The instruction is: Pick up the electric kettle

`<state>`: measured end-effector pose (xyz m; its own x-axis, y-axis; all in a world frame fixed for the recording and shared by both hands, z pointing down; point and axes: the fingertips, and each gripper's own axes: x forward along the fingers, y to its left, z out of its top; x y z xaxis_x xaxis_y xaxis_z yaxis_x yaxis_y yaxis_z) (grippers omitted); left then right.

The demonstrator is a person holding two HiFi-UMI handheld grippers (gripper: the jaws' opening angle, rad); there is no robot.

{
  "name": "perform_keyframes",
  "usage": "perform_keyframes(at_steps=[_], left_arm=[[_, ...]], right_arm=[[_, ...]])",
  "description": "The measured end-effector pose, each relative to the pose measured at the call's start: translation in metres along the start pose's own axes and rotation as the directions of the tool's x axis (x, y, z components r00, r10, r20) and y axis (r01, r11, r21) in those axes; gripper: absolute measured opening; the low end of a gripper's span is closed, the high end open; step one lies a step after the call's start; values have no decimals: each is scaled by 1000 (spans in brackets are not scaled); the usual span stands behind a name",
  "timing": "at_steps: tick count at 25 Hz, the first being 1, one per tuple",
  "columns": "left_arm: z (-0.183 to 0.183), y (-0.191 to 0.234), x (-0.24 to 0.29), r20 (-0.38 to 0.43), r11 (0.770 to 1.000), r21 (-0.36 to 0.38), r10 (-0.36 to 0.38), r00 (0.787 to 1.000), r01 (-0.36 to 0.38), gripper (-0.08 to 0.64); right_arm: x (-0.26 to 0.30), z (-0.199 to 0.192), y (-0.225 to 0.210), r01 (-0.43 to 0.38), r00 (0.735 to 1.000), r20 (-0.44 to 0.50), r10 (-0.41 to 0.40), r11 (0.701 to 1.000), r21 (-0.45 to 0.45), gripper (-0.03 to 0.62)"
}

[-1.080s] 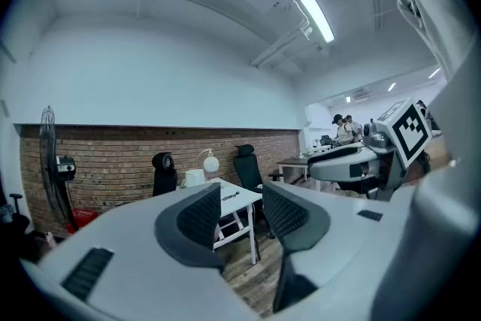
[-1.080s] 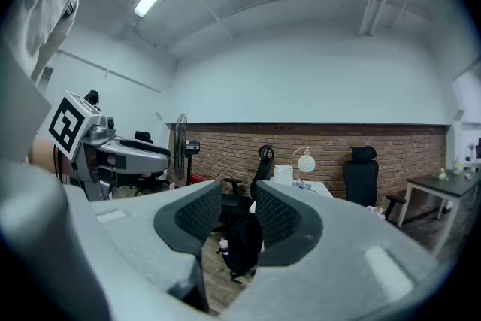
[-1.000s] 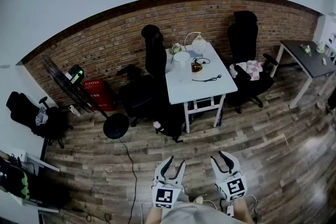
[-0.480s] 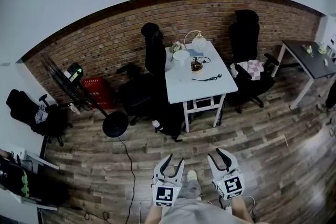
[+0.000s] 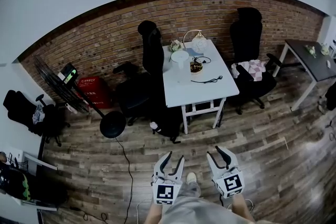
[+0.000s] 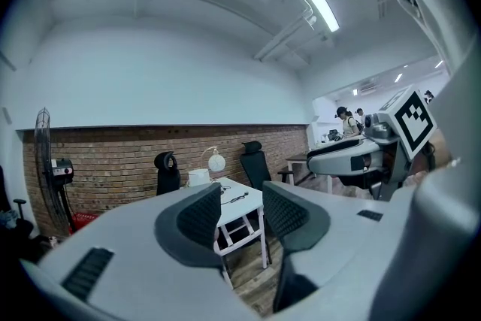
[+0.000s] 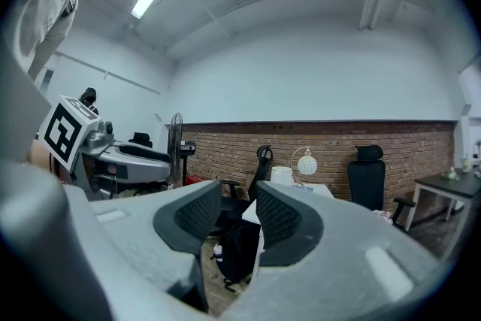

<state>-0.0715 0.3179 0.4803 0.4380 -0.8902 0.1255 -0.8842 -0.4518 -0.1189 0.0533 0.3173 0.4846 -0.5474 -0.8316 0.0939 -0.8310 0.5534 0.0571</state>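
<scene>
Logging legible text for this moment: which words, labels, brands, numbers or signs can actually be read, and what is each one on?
No text is readable in any view.
Cubes on the left gripper and right gripper: black-and-white square patterns, not letters.
Red crate: any print is too small to read.
Fan: green glow on its panel, nothing legible.
Things on the white table: too small for labels.

Worn wood-plank floor [image 5: 273, 149] with a faint sheen; rough matt brick wall [image 5: 115, 34]; smooth white table [image 5: 197, 89] top. Left gripper [image 5: 175, 156] and right gripper [image 5: 216, 150] are matt grey plastic with dark ribbed pads [image 6: 197, 216].
</scene>
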Motion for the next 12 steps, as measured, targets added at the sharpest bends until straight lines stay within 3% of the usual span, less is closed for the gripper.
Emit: perform_keyframes(at_steps=[9,12], left_arm=[[10,29,59,45,1000,26,-1,999,0,176],[7,36,72,11,1000,6,2,1000,-2,176]], right_arm=[[56,3,-36,-6,1000,-6,6,1000,-13,127],[69,4,-44,-8,1000,-9,8,1000,-9,127]])
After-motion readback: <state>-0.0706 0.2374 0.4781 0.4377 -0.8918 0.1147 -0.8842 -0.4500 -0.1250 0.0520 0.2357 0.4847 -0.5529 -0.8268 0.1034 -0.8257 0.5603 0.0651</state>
